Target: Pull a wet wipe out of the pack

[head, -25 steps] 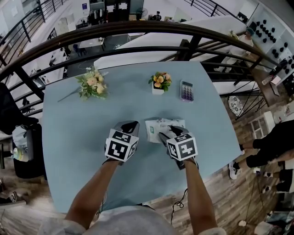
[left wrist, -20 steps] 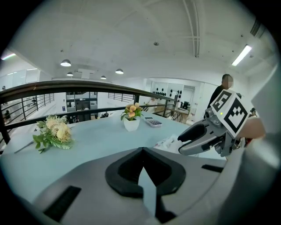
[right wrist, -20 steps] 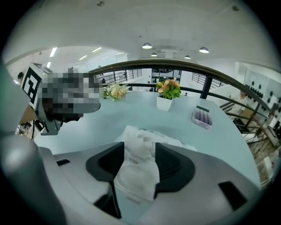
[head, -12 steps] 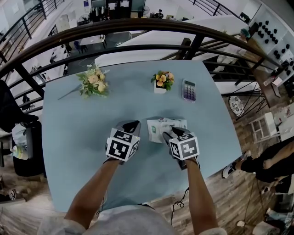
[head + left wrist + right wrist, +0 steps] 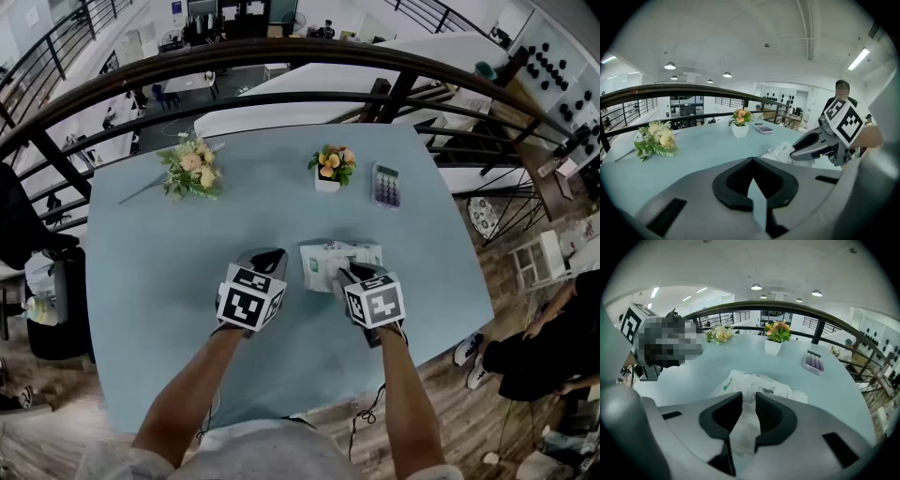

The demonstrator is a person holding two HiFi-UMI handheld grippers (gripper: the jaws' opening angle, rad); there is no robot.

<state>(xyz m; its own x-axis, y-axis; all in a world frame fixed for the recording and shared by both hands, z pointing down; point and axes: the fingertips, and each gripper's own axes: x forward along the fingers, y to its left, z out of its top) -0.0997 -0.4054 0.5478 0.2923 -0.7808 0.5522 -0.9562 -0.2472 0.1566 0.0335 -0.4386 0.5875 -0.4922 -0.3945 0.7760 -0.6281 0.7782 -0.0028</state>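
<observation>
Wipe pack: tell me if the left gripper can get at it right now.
Probably yes. The left gripper sits just left of the wipe pack, only bare table between. The right gripper, jaws just closing around a white wipe, covers only its near-right part.

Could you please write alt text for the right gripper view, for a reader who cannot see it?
The right gripper hangs over a white wet wipe pack on a pale blue table; its jaws, which have just been closing, stand slightly apart with the pack's top between them. Behind are a small pot of flowers, a calculator and a bouquet.
</observation>
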